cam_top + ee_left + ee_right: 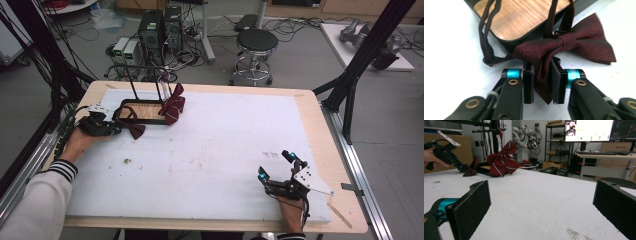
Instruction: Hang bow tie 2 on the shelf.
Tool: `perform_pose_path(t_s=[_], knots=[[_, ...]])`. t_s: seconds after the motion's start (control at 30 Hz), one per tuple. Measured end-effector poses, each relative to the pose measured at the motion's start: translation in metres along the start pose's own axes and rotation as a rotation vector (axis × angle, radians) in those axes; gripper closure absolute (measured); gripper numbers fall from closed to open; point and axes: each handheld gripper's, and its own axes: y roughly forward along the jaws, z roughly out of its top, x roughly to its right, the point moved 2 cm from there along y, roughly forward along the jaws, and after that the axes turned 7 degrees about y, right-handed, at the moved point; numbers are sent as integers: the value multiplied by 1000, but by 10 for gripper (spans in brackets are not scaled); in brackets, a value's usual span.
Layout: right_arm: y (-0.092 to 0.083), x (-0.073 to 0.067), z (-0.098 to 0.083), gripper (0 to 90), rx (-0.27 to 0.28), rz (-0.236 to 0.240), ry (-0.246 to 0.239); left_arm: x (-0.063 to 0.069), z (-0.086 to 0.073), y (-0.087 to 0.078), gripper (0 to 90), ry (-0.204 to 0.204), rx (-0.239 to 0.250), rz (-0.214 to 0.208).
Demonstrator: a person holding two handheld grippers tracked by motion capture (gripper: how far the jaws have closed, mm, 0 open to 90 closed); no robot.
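Bow tie of dark maroon lies at the far left of the white foam mat, against the near edge of a black-framed wooden stand base in the high view, where the left gripper meets it and a striped red bow hangs off the stand's other end. From the left gripper view, both pads pinch one wing of the tie, its strap looping over the base. In the right gripper view, the right gripper rests spread wide on bare mat, holding nothing; the tie there looks, at that distance, like a small dark fold.
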Motion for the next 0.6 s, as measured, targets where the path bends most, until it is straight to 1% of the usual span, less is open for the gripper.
perform_pose_path(t_s=[0.1,0.17,0.4,0.47,0.6], knots=[[0,0,0,5,1,-1,-1,2,2,-2,784,15,7,9],[0,0,0,5,-2,0,2,3,3,-3,786,19,17,7],[0,0,0,5,1,-1,-3,7,6,-8,786,20,47,15],[0,0,0,5,2,-1,-3,8,8,-11,786,14,69,16],[0,0,0,5,1,0,-1,13,15,-20,785,25,133,22]])
